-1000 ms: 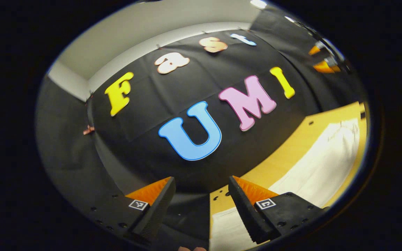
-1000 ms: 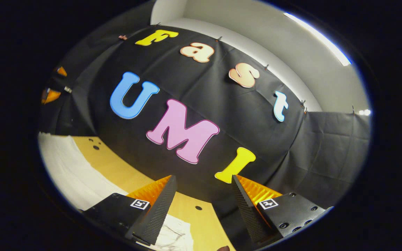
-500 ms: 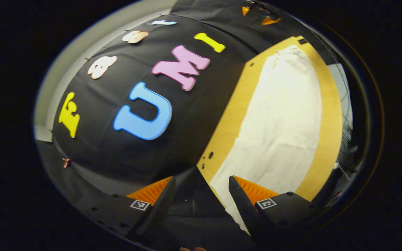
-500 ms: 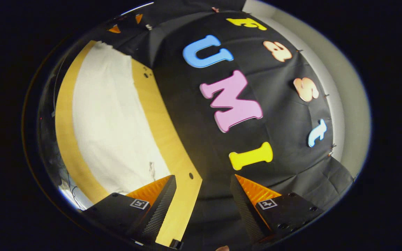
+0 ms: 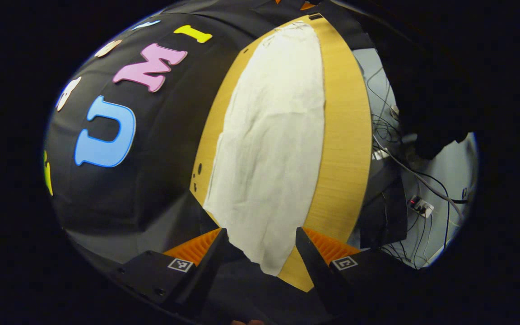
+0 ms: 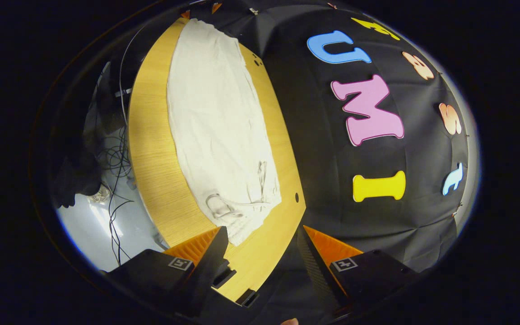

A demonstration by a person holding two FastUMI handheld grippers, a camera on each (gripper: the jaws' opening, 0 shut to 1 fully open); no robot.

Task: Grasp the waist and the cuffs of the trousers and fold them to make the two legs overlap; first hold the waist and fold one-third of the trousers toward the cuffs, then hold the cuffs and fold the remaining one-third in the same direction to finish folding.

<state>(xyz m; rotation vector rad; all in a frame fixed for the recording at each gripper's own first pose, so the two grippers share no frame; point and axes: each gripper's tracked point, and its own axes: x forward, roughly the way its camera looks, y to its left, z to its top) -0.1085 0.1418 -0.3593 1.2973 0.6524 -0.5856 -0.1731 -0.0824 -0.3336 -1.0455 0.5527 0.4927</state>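
Trousers (image 5: 269, 149) lie flat lengthwise on the desk (image 5: 345, 135), untouched. My left gripper (image 5: 260, 253) hangs spread above their cuff end; my right gripper (image 6: 260, 253) hangs spread above their waist end (image 6: 237, 212). Cables (image 5: 404, 167) on floor beside desk.

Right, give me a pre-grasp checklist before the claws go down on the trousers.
1. Left claw open: ok, fingers apart, nothing between them.
2. Right claw open: ok, nothing held.
3. White trousers lying flat along the wooden table: ok, only light wrinkles.
4. Waist within the right claw's reach: ok, the drawstring end lies just ahead of its fingers.
5. Cuff end ahead of the left claw: ok, the plain hem lies between its fingers.
6. Legs already overlapped: cannot tell, the cloth reads as one strip.
7. Claws touching cloth: not ok, both hang above it.
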